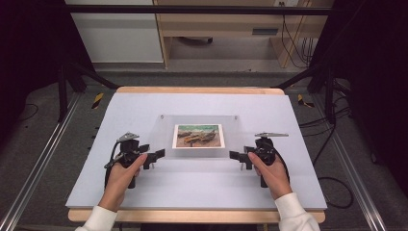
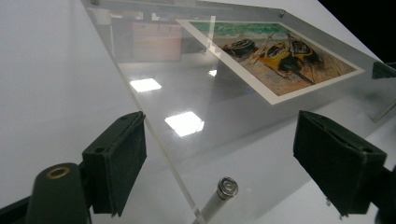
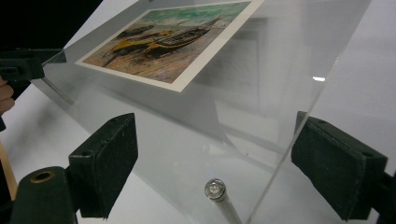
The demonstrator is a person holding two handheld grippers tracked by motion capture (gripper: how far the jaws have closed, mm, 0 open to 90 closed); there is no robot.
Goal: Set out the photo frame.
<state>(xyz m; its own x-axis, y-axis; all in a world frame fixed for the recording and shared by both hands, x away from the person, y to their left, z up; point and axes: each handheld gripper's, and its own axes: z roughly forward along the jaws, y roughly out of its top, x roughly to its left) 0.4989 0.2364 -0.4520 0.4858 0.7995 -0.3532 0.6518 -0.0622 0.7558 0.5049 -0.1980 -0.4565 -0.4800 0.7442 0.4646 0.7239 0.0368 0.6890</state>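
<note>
A clear acrylic panel (image 1: 163, 139) lies flat in the middle of the white tabletop, with a picture of beached boats (image 1: 198, 135) under it. My left gripper (image 1: 156, 156) is at the panel's near left corner and my right gripper (image 1: 238, 157) at its near right corner, each held by a hand. In the left gripper view the open gripper (image 2: 226, 163) straddles the panel's corner edge (image 2: 159, 149) and a metal standoff screw (image 2: 227, 186). In the right gripper view the open gripper (image 3: 222, 165) frames another corner screw (image 3: 215, 189); the picture (image 3: 173, 42) lies beyond.
The white board (image 1: 144, 110) covers a wooden table with bare room on all sides of the panel. Metal rails (image 1: 43, 154) run along both sides on the floor. Cables (image 1: 332, 139) trail at the right, and wooden furniture (image 1: 226, 29) stands beyond the far edge.
</note>
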